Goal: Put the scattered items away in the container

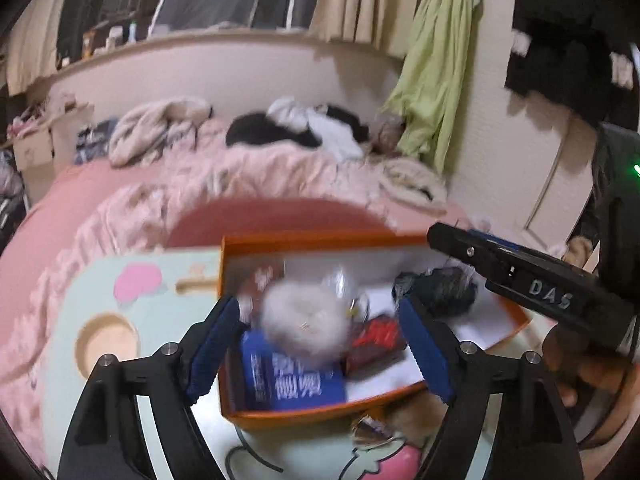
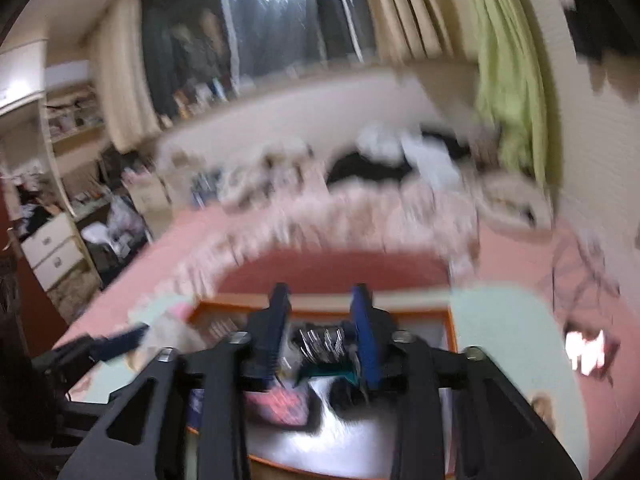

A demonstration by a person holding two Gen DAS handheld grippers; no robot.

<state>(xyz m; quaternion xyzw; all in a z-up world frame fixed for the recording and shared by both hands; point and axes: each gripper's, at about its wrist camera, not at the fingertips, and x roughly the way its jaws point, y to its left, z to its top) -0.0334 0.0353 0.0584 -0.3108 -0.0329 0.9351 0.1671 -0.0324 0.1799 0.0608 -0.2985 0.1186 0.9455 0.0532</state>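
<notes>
An orange box sits on a pale mint tray table over a pink bed. Inside lie a blue packet, a red packet, a dark shiny bundle and clear wrapped items. My left gripper is open above the box; a blurred white fluffy puff is between its fingers, not pinched. My right gripper is open over the box, above the dark shiny bundle. It also shows in the left wrist view at the right.
A small wrapped item lies on the table in front of the box. Clothes are piled on the rumpled pink bedding behind. A green garment hangs on the right wall. Shelves and drawers stand to the left.
</notes>
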